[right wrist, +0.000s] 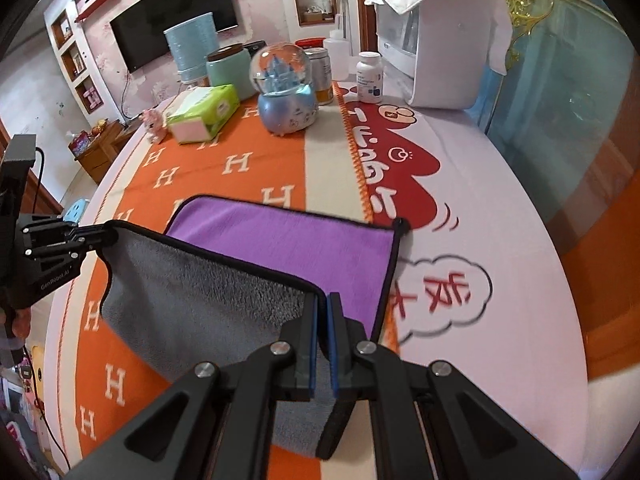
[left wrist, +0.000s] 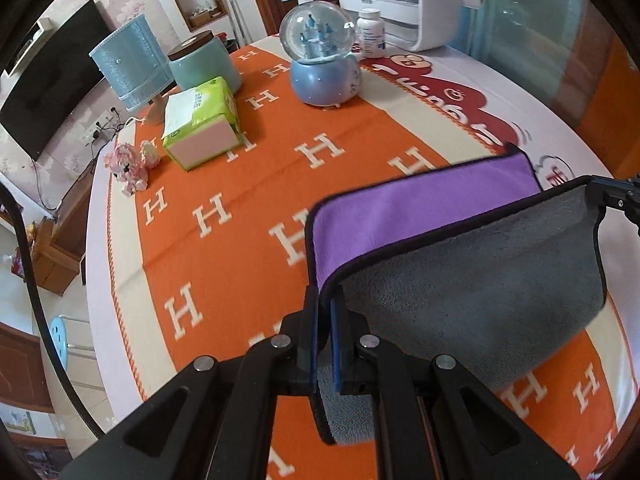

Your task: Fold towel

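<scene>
The towel (left wrist: 472, 276) is purple on one side and grey on the other, with a black hem. Its near half is lifted off the orange table cover and hangs folded over, grey side towards me, while the purple far half (right wrist: 288, 240) lies flat. My left gripper (left wrist: 325, 304) is shut on the near left corner. My right gripper (right wrist: 322, 300) is shut on the near right corner. The right gripper also shows in the left wrist view (left wrist: 612, 196), and the left gripper in the right wrist view (right wrist: 96, 240).
On the far side of the table stand a blue snow globe (left wrist: 324, 60), a green tissue pack (left wrist: 200, 124), a teal jar (left wrist: 204, 64), a blue lamp (left wrist: 128, 60), a pill bottle (left wrist: 370, 32) and a white appliance (right wrist: 432, 40). A small pink toy (left wrist: 128, 168) lies at the left edge.
</scene>
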### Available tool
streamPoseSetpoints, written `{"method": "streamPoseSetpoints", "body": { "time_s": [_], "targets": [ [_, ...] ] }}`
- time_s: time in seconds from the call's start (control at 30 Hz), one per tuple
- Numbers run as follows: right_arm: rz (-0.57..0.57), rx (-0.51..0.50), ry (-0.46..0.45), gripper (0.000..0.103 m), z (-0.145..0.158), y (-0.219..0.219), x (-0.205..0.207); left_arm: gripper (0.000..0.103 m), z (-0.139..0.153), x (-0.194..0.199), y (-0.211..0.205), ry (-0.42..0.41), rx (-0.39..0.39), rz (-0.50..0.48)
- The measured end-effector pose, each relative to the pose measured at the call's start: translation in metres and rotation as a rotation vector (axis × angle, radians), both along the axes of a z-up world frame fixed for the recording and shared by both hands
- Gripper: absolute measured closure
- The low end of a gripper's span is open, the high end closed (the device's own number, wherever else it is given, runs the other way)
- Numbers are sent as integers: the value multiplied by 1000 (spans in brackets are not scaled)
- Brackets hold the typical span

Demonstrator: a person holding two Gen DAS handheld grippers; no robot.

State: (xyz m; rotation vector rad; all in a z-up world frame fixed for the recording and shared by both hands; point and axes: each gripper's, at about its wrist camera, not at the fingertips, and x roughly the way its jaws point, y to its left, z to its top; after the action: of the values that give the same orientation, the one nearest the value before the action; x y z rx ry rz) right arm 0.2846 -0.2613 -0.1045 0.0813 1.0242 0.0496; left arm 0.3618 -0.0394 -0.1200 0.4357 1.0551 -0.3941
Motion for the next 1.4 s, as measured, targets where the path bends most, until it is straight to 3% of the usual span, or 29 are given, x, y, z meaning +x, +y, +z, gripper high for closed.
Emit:
{"method": "streamPoseSetpoints", "body": {
  "time_s": [0.43, 1.0, 1.3, 1.4],
  "targets": [
    [-26, 7, 57, 99, -33, -23, 58, 100, -30, 47, -31, 13, 48, 20],
    [-33, -6, 99, 99, -57, -30, 78, 98, -58, 76, -45, 43, 70, 73],
    [-22, -55, 104, 98, -65, -27, 81, 95, -69, 77, -47, 46, 86, 84],
    [-15, -95, 105, 94, -67, -24, 81, 84, -72, 77, -48, 34, 110, 97]
  ]
}}
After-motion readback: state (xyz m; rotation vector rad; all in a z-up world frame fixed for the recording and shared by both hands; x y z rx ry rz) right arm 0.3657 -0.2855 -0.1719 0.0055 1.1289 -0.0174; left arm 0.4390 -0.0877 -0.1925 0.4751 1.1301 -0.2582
